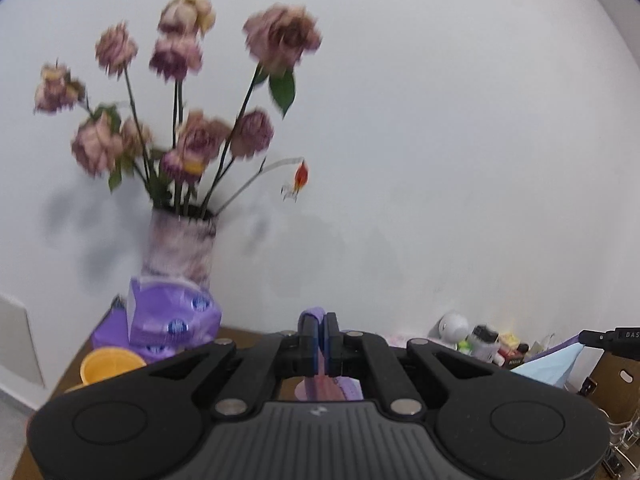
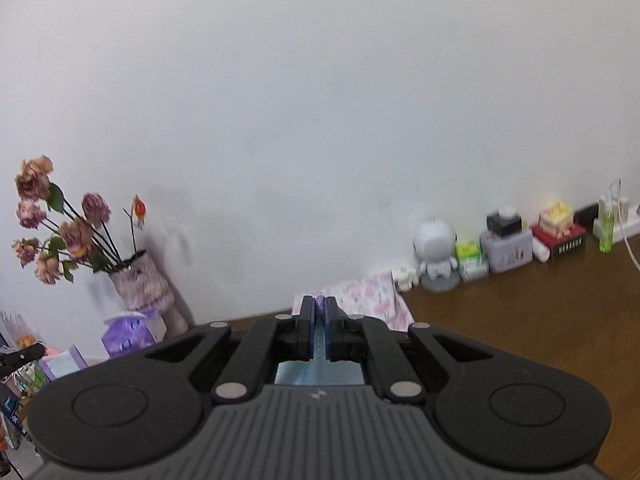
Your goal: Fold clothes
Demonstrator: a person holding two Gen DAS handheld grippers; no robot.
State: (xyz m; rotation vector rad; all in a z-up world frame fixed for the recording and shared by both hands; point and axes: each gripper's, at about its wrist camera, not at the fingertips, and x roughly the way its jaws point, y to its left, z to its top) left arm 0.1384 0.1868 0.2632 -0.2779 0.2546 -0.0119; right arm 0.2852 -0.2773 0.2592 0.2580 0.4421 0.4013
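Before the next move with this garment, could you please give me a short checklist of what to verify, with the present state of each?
1. Left gripper shut on the purple cloth: ok.
2. Right gripper shut on cloth, purple at the tips, light blue below: ok.
3. Both hold the same garment: cannot tell.
4. Garment hanging flat, without twists: cannot tell, hidden below the grippers.
5. Vase of flowers standing apart from the left gripper: ok.
6. Bare brown table to lay it on: ok.

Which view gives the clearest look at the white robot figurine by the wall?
The right wrist view: the white robot figurine stands whole and fairly sharp on the table against the wall. In the left wrist view it is small, blurred and partly cut off.
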